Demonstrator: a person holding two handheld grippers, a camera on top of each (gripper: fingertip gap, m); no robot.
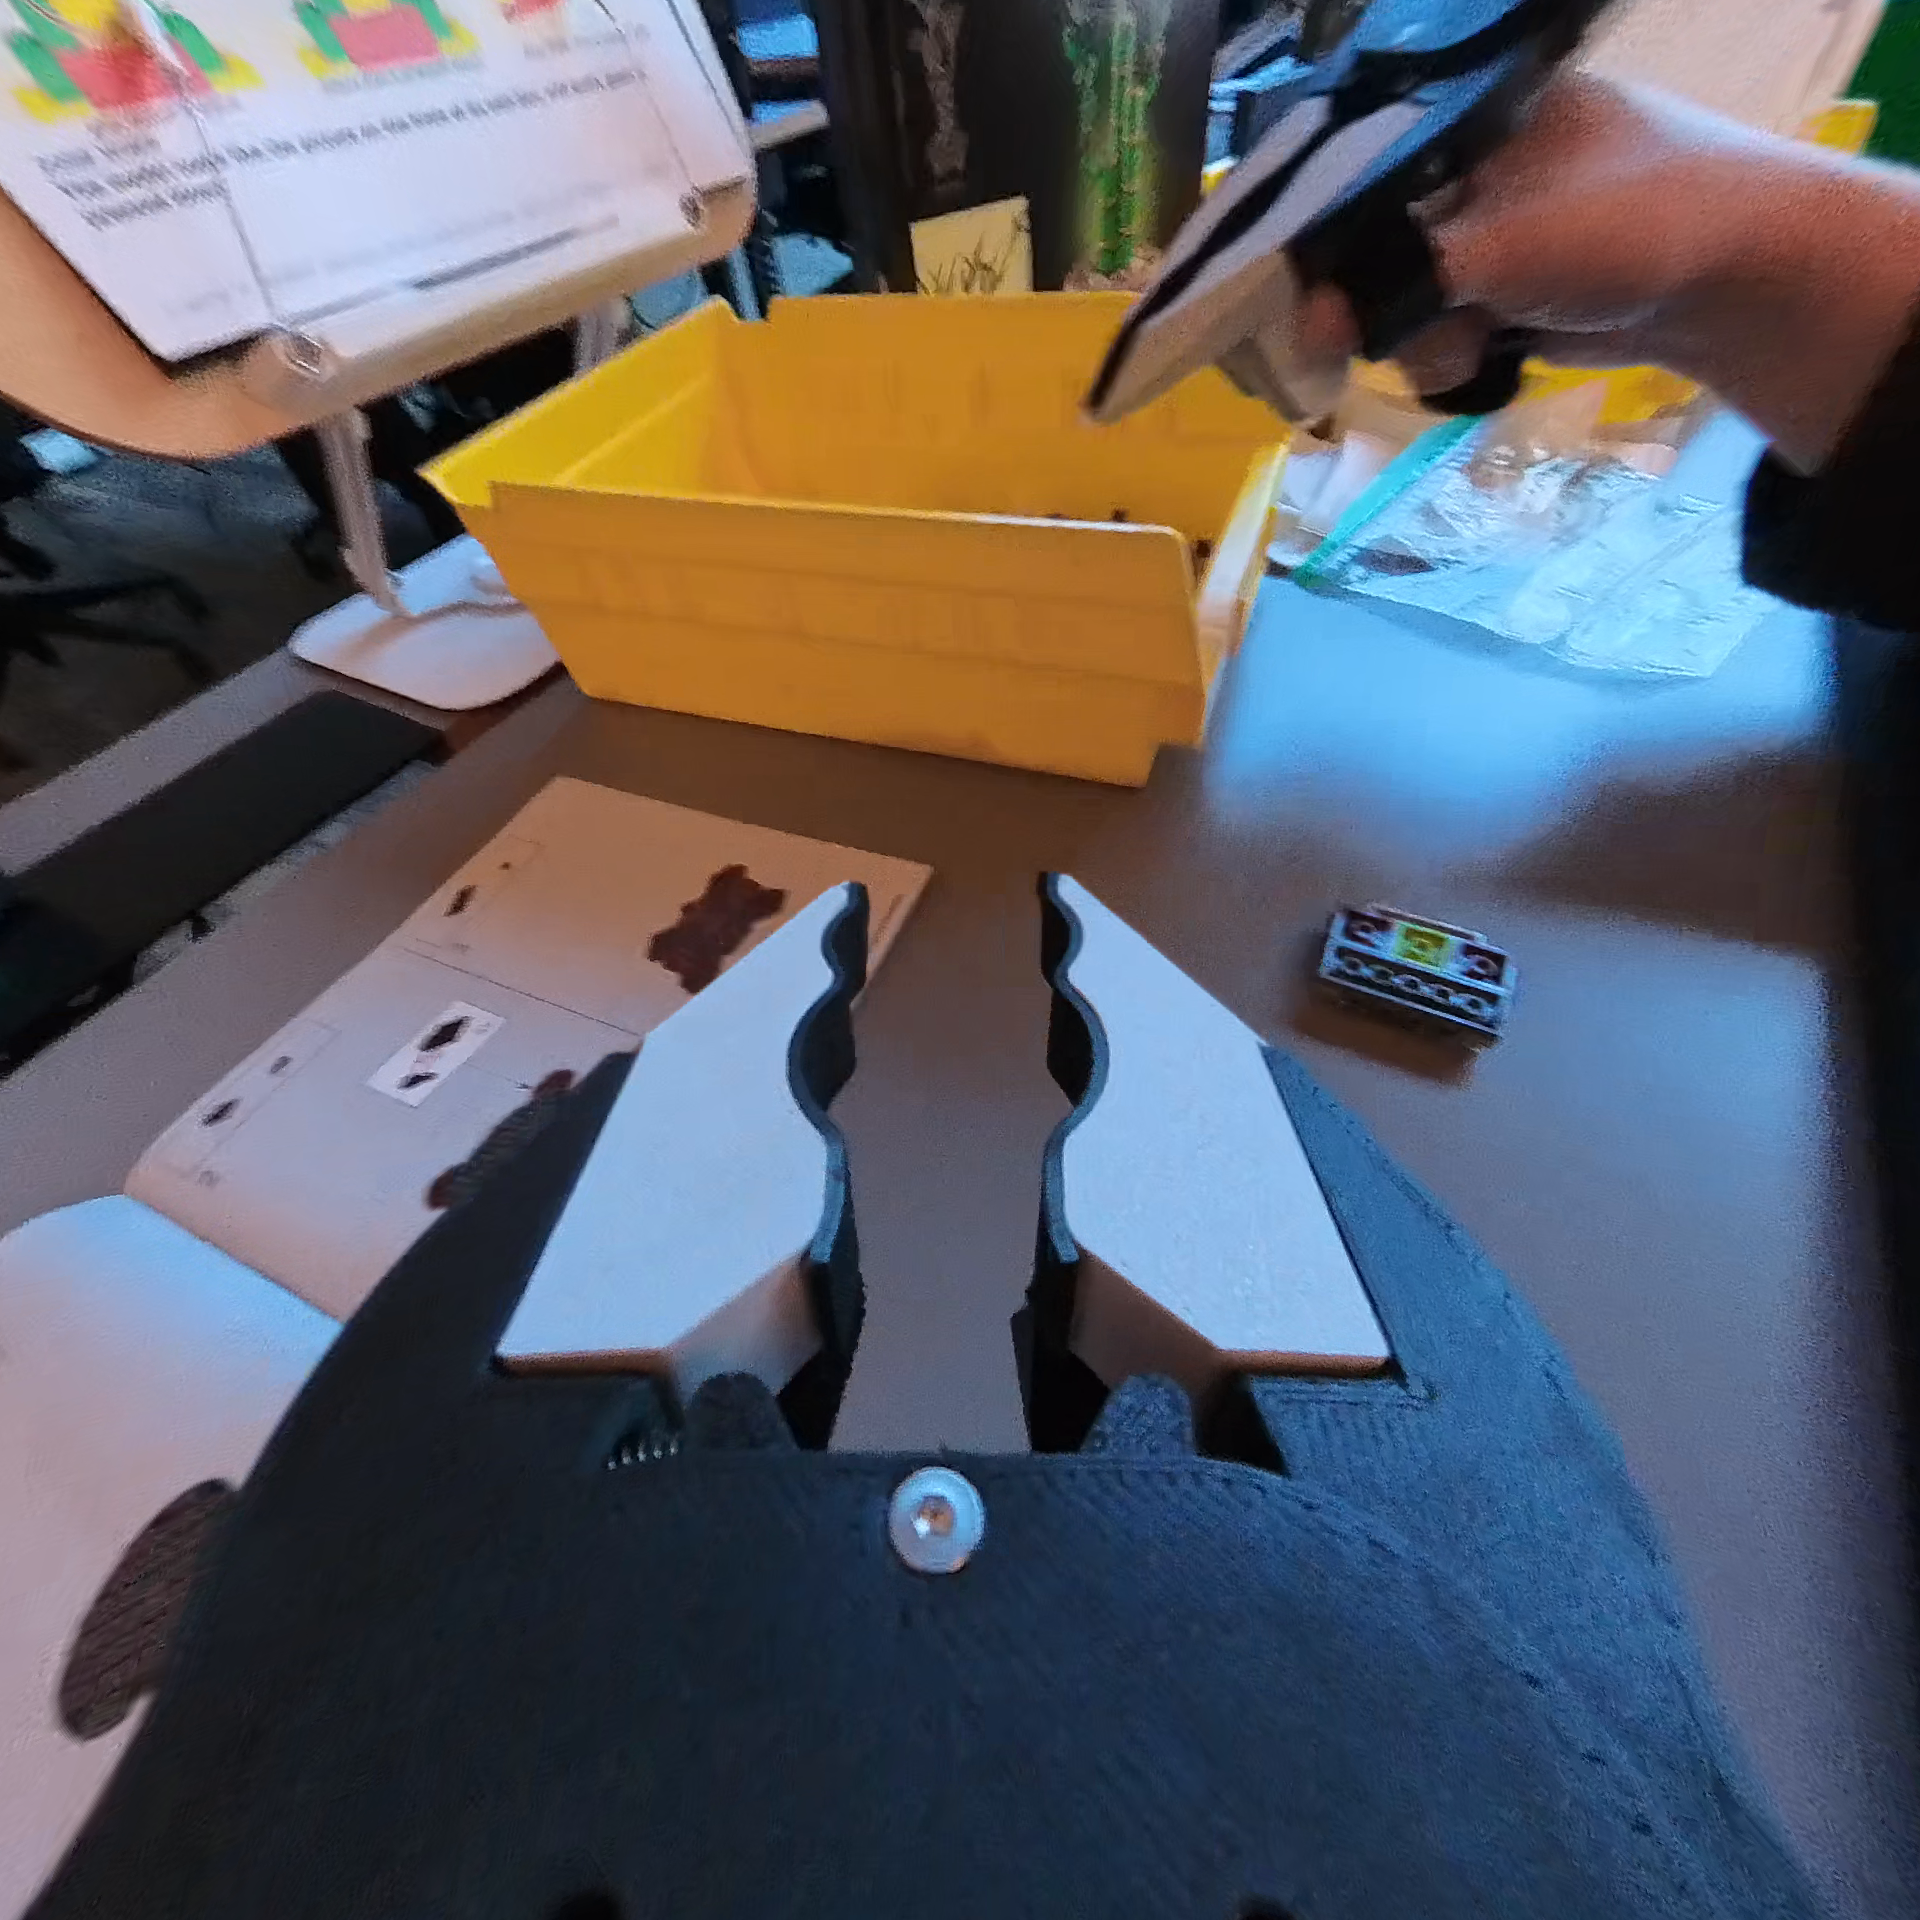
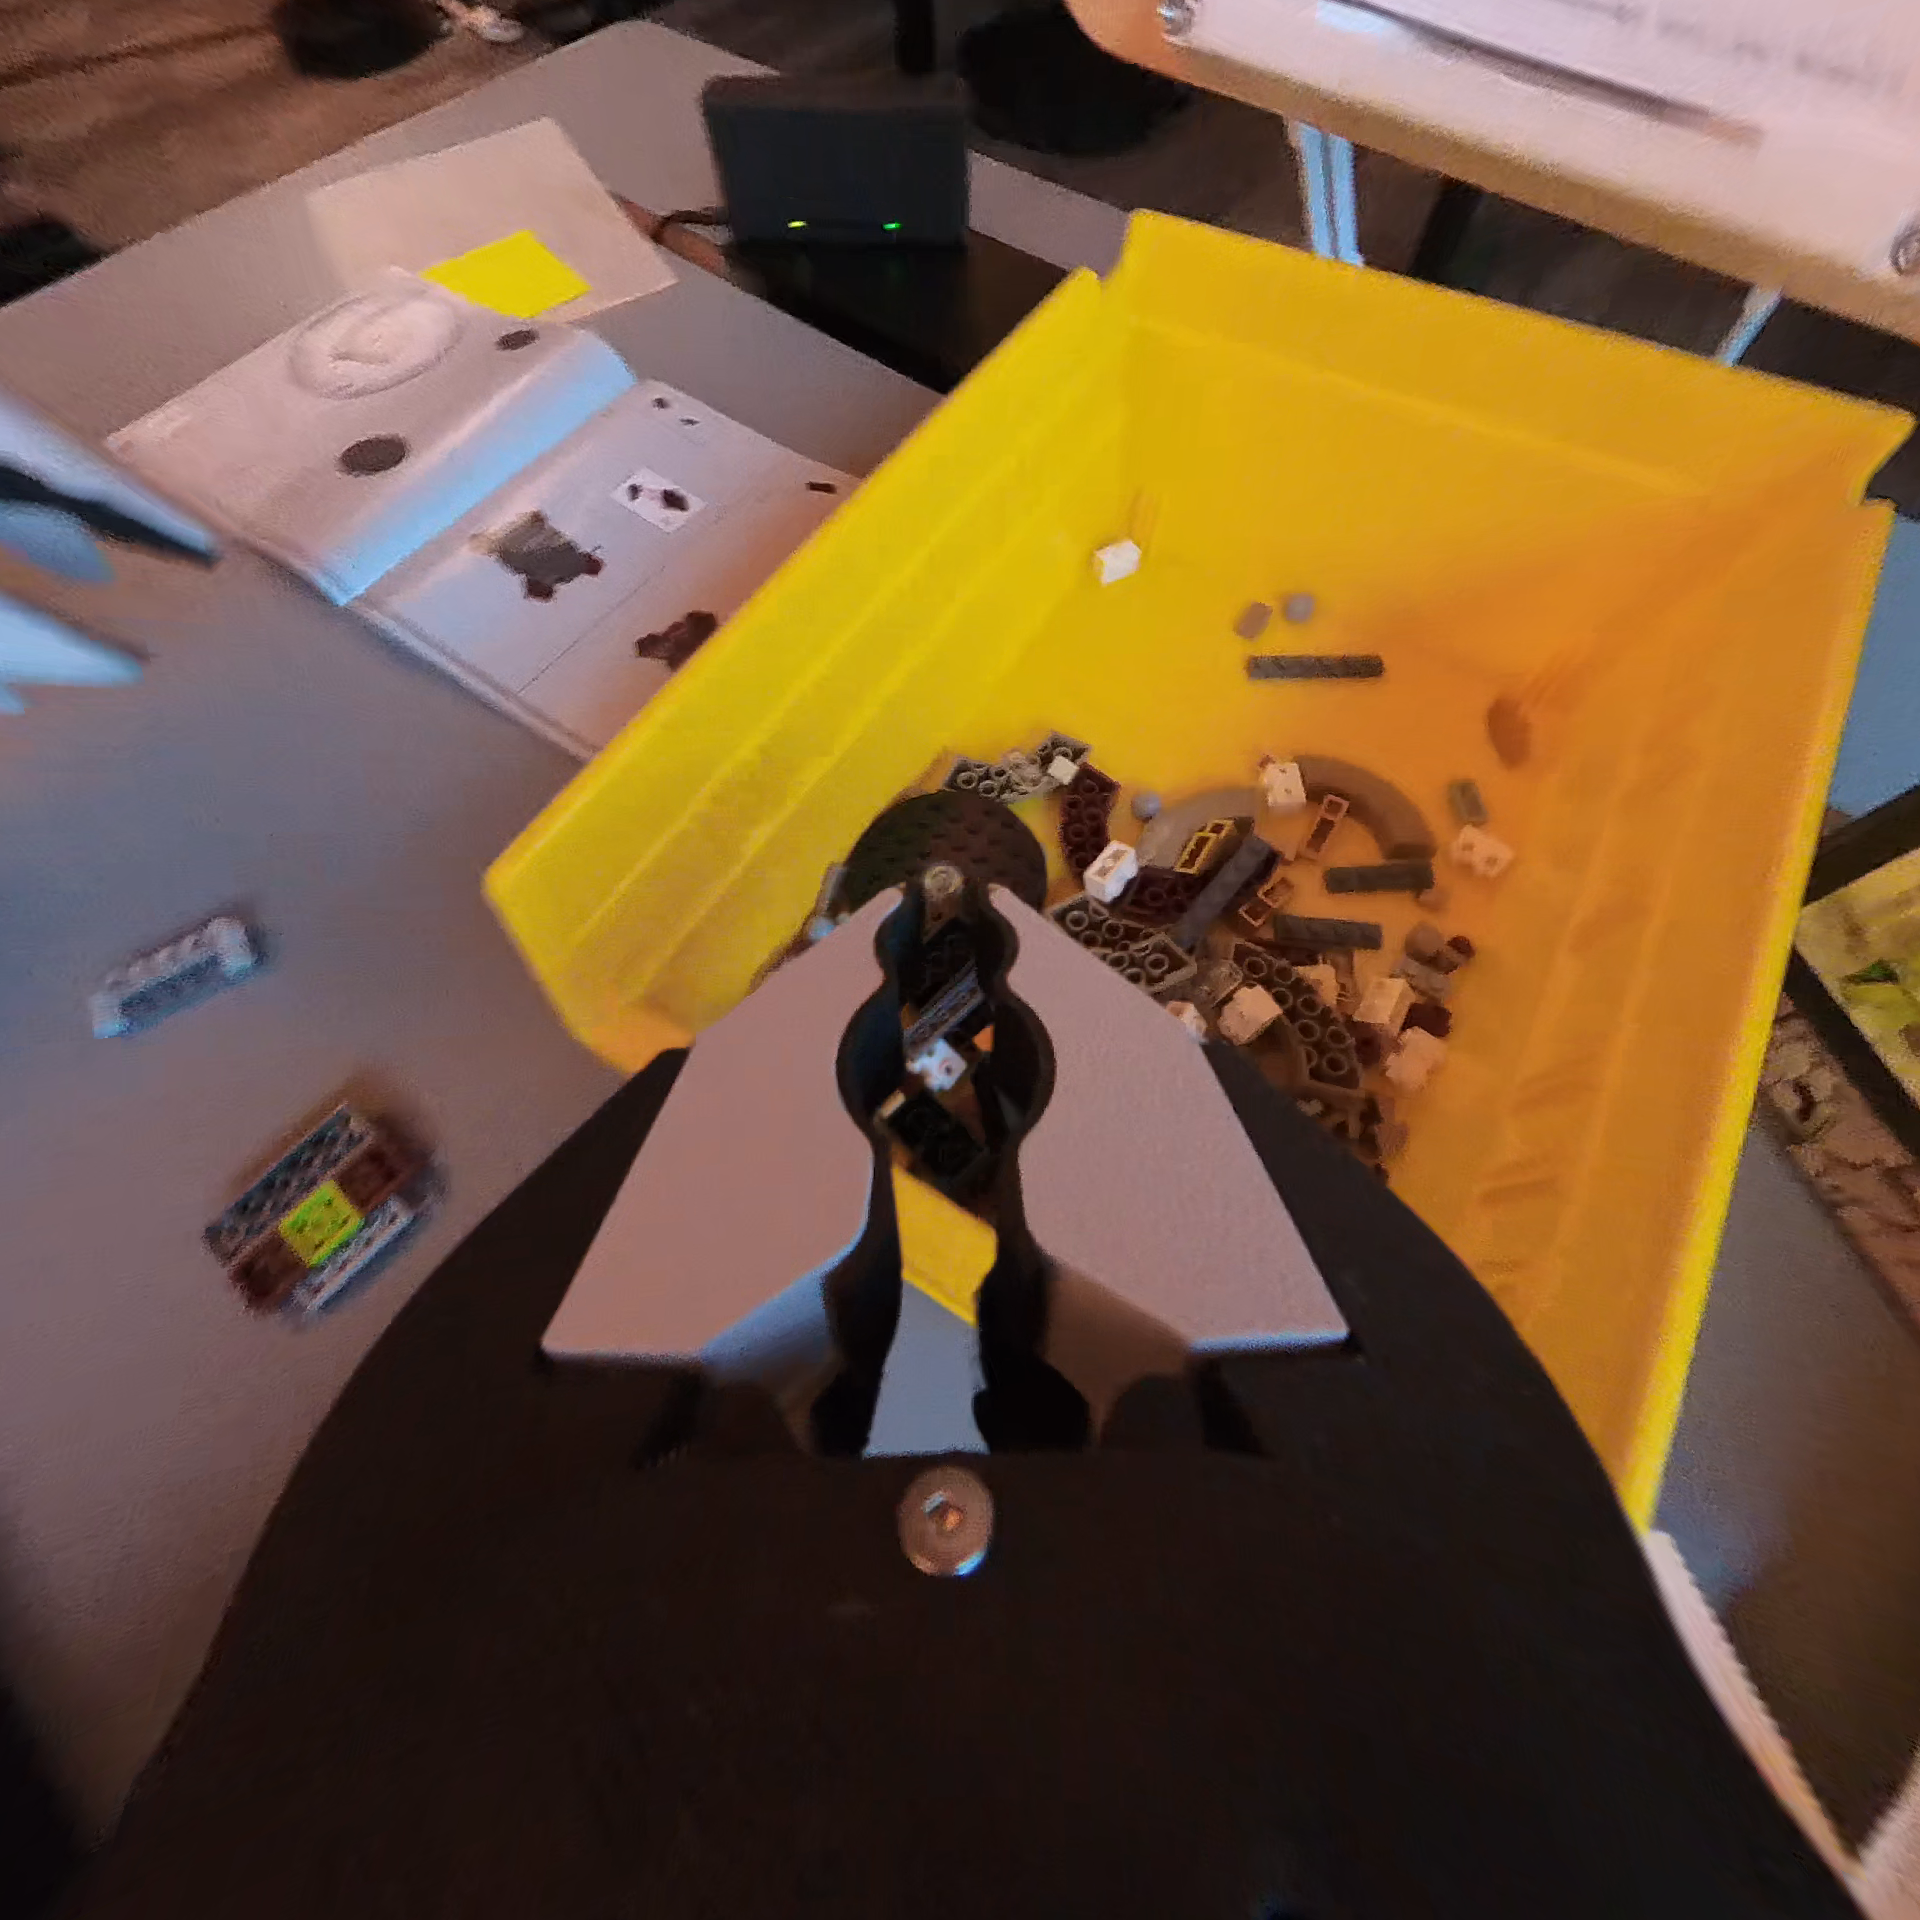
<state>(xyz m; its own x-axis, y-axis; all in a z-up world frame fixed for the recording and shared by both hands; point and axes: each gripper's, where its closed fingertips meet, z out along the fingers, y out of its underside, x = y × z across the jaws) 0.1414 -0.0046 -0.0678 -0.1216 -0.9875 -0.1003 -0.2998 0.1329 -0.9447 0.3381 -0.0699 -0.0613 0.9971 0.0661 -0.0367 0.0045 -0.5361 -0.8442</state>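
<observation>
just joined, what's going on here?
A person holds two grippers over a table. The right gripper is over the yellow bin of loose bricks, nearly shut with a tiny clear piece at its tips. The left gripper hovers open and empty above the table, between the open booklet and a small brick assembly.

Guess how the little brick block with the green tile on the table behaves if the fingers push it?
The small brick assembly is low and rectangular, lying flat on the smooth table, so it would probably slide, not tip or roll. It looks like several bricks pressed together, likely light and rigid; a hard sideways push might split them. The left gripper is open nearby.
</observation>
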